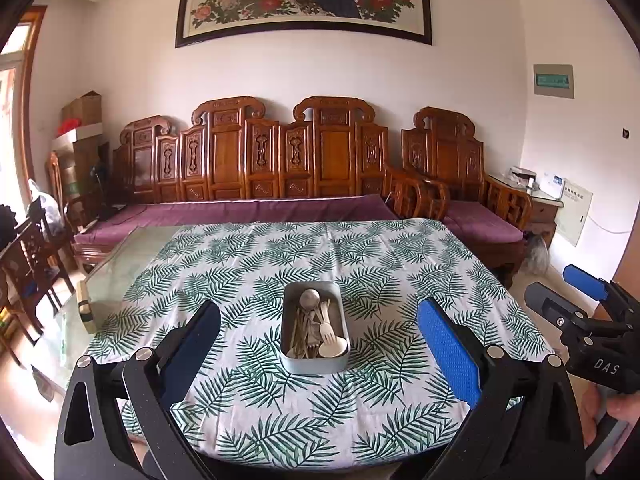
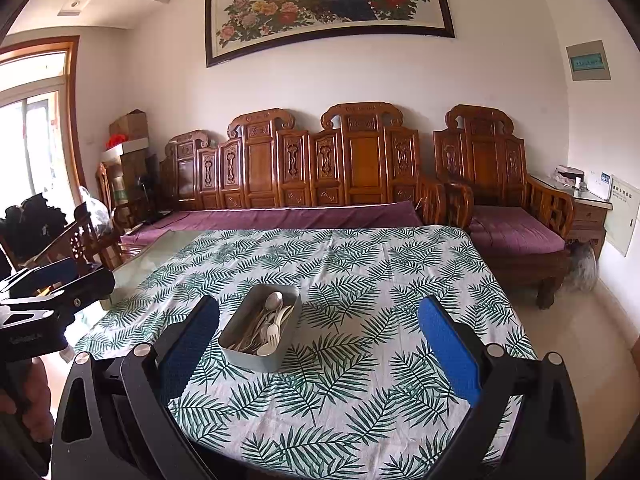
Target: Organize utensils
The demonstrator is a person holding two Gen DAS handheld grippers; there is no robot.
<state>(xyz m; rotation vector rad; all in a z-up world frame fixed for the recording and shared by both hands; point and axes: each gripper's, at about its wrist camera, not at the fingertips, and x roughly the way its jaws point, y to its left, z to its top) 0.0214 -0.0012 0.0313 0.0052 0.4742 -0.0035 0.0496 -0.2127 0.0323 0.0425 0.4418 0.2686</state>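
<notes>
**Sitting together in one gray box**

Resting in a gray box are the utensils: spoons and forks, some shiny metal, some pale and likely plastic. No loose ones lie on the leafy cloth over the surface. They look light, stiff and a bit slippery, so the thin handles seem best to pinch. The left hand-held gripper and right hand-held gripper hang near the box, both spread wide, holding nothing. A wooden sofa stands behind.

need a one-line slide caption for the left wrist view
Left gripper open above leaf-print tablecloth, framing a grey tray of spoons and forks; right gripper at the right edge.
</notes>
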